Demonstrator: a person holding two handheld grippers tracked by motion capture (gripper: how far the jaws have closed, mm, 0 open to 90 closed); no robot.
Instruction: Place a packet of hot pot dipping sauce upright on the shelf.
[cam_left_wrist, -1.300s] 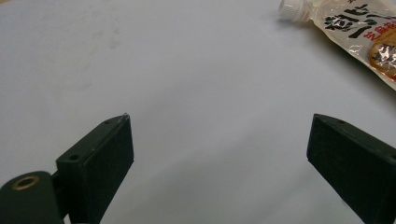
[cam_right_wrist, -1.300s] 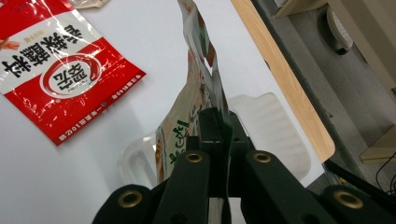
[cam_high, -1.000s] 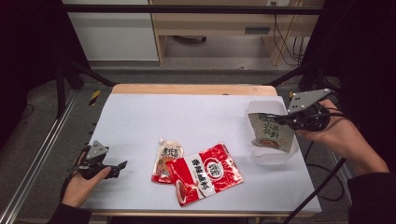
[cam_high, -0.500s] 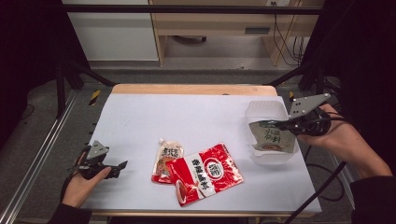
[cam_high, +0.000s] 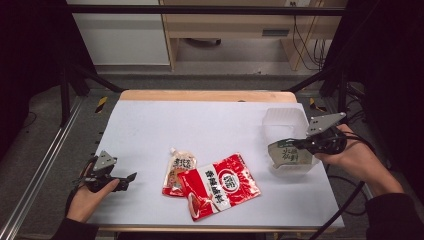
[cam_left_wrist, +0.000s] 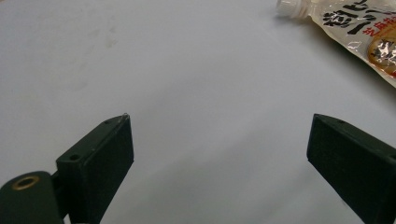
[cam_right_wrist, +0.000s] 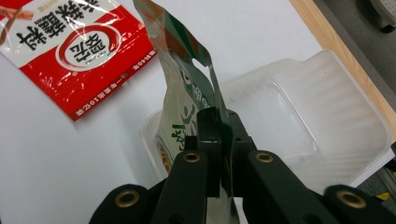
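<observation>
My right gripper is shut on the edge of a green-and-white pouch, which hangs low into the clear plastic tray at the table's right. A red pouch and a small spouted sauce pouch lie near the table's front middle. My left gripper rests at the front left, open, with bare white table between its jaws.
The white table has a wooden far edge. Black frame poles stand at both sides, and cables trail off the right edge. The sauce pouch lies a short way ahead of the left gripper.
My right gripper has sunk with the green pouch, bringing it from above the tray down into it. The left gripper and the two pouches on the table have stayed put.
</observation>
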